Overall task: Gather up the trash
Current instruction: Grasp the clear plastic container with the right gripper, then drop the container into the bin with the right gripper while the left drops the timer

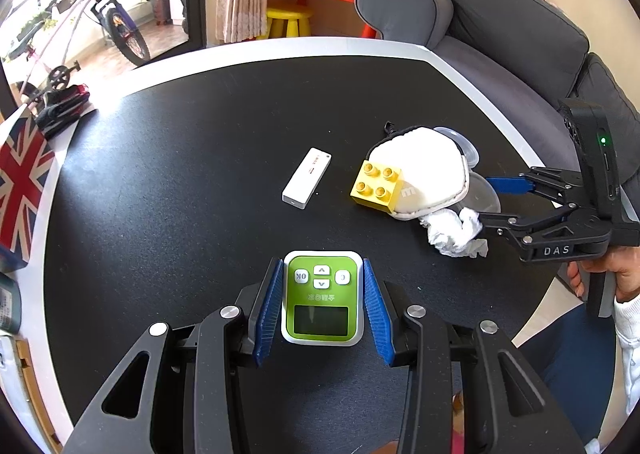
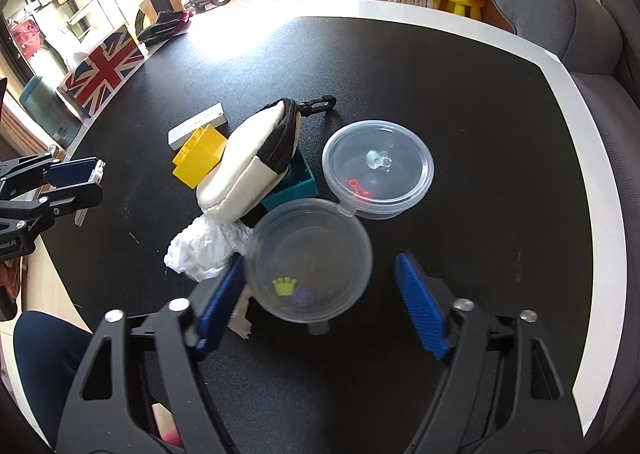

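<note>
Your left gripper (image 1: pixel 322 302) clamps the green timer (image 1: pixel 322 298), while your half-wide right gripper (image 2: pixel 320 294) straddles the clear tub (image 2: pixel 310 260), so closing risks grabbing it instead of the crumpled tissue (image 2: pixel 204 250) at nine o'clock.

You have a white stick (image 1: pixel 306 178) mid-worktop (image 1: pixel 200 134), a yellow brick (image 1: pixel 376 185) touching a cream pouch (image 2: pixel 250 166), two lidded clear tubs (image 2: pixel 378 170) towards the right edge, and a flag box (image 2: pixel 102 72) at the far left edge.
</note>
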A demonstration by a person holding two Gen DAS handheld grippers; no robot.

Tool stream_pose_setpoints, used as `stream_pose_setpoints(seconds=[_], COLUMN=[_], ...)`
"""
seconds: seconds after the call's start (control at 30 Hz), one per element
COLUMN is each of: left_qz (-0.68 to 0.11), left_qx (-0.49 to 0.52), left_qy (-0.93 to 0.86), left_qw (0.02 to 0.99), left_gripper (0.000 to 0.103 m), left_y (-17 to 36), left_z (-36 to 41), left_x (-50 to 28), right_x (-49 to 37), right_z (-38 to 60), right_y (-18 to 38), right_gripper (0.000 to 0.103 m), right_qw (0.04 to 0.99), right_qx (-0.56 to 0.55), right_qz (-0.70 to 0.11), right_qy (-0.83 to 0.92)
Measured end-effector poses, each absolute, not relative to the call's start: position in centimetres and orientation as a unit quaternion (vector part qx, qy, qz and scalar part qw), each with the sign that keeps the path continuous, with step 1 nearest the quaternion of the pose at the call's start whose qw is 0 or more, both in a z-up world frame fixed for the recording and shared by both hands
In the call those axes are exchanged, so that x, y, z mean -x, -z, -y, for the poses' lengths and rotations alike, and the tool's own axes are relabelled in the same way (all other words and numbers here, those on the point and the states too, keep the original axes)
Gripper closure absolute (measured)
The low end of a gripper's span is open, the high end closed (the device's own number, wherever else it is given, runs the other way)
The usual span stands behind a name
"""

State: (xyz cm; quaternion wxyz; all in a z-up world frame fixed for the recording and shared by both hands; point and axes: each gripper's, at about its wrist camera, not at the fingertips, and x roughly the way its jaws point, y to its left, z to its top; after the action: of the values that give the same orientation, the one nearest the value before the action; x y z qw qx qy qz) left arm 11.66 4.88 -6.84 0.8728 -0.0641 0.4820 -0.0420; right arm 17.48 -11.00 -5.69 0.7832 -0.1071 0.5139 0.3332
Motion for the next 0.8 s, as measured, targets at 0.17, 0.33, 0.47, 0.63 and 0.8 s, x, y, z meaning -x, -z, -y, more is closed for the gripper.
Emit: stream_pose_setpoints(seconds=[0.17,0.33,0.47,0.63,0.8], left_qz=[-0.481,-0.476,-0.47,-0.461,-0.45], left_qx=[0.066,0.067,0.065,0.062,0.059], left_qy=[0.043,0.044,0.046,0.05,0.057], left_qw=[0.873,0.876,0.879,0.884,0.889], left_gripper=[0.064,0.064,0.064,0.064,0.064], left_y=[7.0,6.7,6.2,5.1,3.9], left_z=[-4.6,-4.1,-3.3,-2.3,-0.9], left_x=[-11.5,-11.0,-10.4,-9.1,-7.3], right_x=[-17.3,-16.5,-15.3,-12.8,-9.6], right_z=[11.2,12.0,12.9,13.7,14.8], right_y=[5.4,4.3,2.8,0.8,-0.9], right_gripper=[0.043,0.043,0.043,0.043,0.043], right_qw=[0.788,0.797,0.803,0.808,0.81], right_qx=[0.104,0.097,0.095,0.1,0.098], right_qz=[-0.507,-0.494,-0.481,-0.462,-0.447], right_qy=[-0.333,-0.335,-0.34,-0.353,-0.368])
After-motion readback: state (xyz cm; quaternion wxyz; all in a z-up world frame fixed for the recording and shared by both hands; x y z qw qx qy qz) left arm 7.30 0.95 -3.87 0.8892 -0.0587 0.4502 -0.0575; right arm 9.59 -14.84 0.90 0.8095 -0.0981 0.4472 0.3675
